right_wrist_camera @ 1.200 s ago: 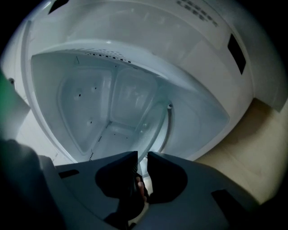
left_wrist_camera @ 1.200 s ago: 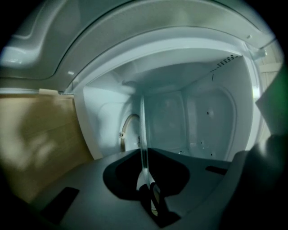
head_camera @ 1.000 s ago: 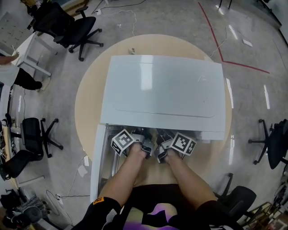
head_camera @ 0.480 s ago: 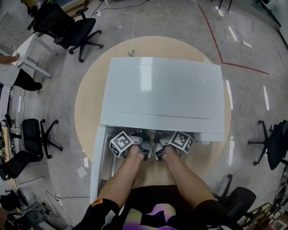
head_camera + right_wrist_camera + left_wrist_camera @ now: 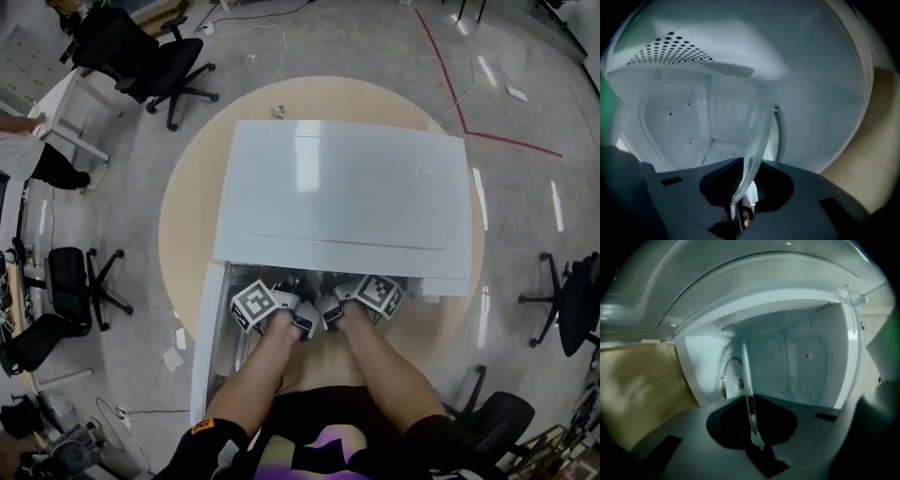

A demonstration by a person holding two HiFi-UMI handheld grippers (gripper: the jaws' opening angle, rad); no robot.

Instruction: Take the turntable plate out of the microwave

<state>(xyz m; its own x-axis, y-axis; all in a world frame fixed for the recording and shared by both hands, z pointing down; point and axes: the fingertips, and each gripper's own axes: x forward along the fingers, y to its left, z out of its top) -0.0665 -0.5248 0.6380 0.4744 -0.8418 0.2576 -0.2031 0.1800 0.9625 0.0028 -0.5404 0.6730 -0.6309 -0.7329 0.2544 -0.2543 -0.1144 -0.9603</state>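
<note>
As seen in the head view, the left gripper (image 5: 281,305) and right gripper (image 5: 352,298) reach into the open front of the white microwave (image 5: 342,192) on the round table (image 5: 187,216).

Left gripper view: jaws pinch the rim of the glass turntable plate (image 5: 749,390), which shows edge-on before the cavity.

Right gripper view: jaws clamp the same plate's rim.

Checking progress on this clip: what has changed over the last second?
Barely anything. The left gripper has eased slightly back toward the person; the right gripper stays at the microwave opening. Door open, microwave unmoved. Both now clamp the turntable plate.
</note>
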